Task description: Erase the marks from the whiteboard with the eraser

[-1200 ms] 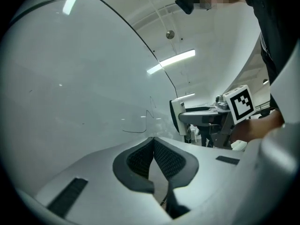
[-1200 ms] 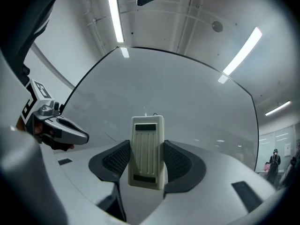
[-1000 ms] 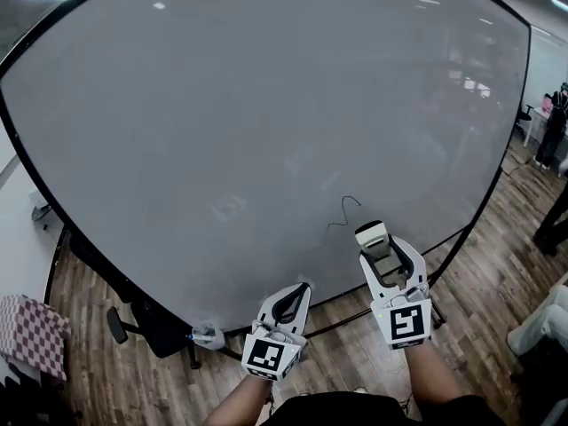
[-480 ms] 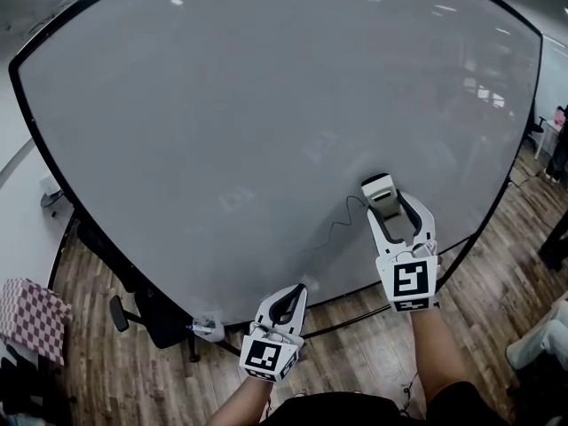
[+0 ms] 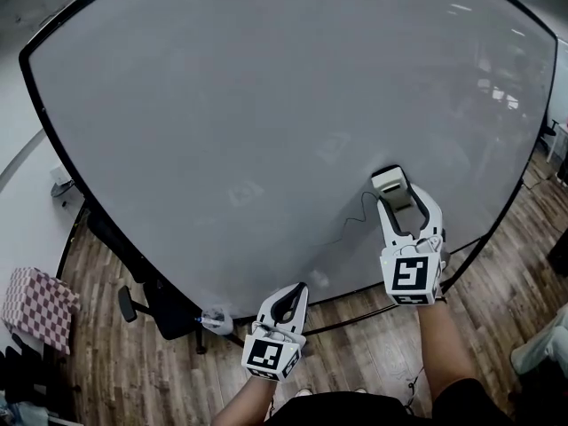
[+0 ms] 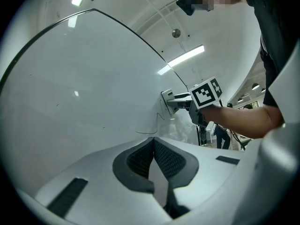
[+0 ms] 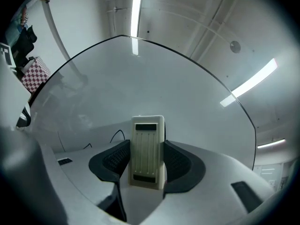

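A large whiteboard (image 5: 266, 105) fills the head view. A thin black squiggle mark (image 5: 362, 213) sits low on it, right of centre. My right gripper (image 5: 396, 190) is shut on a cream eraser (image 5: 390, 185), whose far end is at the board just right of the mark. The right gripper view shows the eraser (image 7: 147, 150) upright between the jaws, with the mark (image 7: 117, 135) to its left. My left gripper (image 5: 293, 293) hangs lower, near the board's bottom edge, shut and empty. In the left gripper view the eraser (image 6: 169, 99) and the mark (image 6: 157, 121) show ahead.
The board stands on a black frame over a wooden floor (image 5: 355, 327). A dark chair (image 5: 155, 304) and a checkered cushion (image 5: 35, 309) sit at lower left. A small object (image 5: 213, 319) rests by the board's lower edge.
My right gripper has carried the eraser up and to the right along the board, past the squiggle's upper end. The left gripper has stayed put.
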Demonstrator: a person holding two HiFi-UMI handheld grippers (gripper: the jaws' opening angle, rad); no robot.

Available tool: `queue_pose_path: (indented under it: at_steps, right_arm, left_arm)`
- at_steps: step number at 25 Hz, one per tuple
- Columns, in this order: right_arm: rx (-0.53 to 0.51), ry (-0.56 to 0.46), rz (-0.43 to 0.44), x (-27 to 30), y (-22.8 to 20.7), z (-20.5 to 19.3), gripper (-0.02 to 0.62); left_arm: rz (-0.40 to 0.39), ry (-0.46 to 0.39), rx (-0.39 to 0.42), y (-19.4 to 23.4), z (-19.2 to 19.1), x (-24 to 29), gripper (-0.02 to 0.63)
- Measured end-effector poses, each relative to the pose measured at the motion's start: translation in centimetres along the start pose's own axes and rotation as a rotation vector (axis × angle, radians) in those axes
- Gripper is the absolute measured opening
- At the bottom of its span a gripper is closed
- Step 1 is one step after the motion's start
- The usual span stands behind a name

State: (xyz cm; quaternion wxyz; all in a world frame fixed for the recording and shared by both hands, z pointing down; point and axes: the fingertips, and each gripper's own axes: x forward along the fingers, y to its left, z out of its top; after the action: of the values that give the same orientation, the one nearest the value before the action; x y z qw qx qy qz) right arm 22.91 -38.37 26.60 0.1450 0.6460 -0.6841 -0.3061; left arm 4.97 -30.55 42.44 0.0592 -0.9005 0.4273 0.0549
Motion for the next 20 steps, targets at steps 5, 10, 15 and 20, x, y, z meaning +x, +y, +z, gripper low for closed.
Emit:
queue_pose_path:
  at_steps: [5, 10, 15, 20]
  right_arm:
    - [-0.044, 0.008, -0.014, 0.1, 0.6, -0.2, 0.244]
    - [-0.067, 0.025, -0.018, 0.0, 1.2, 0.0, 0.242]
    - [-0.09, 0.031, -0.008, -0.1, 2.8, 0.0, 0.242]
    - [-0.134, 0.04, 0.013, -0.2, 4.3, -0.2, 0.242]
  left_arm:
    - [0.009, 0.014, -0.01, 0.3, -0.5, -0.1, 0.018]
    - [0.01, 0.014, -0.024, 0.3, -0.6, -0.1, 0.018]
    - [0.008, 0.019, -0.029, 0.3, -1.1, -0.2, 0.018]
    - [0.017, 0.017, -0.024, 0.4, -0.8, -0.4, 0.018]
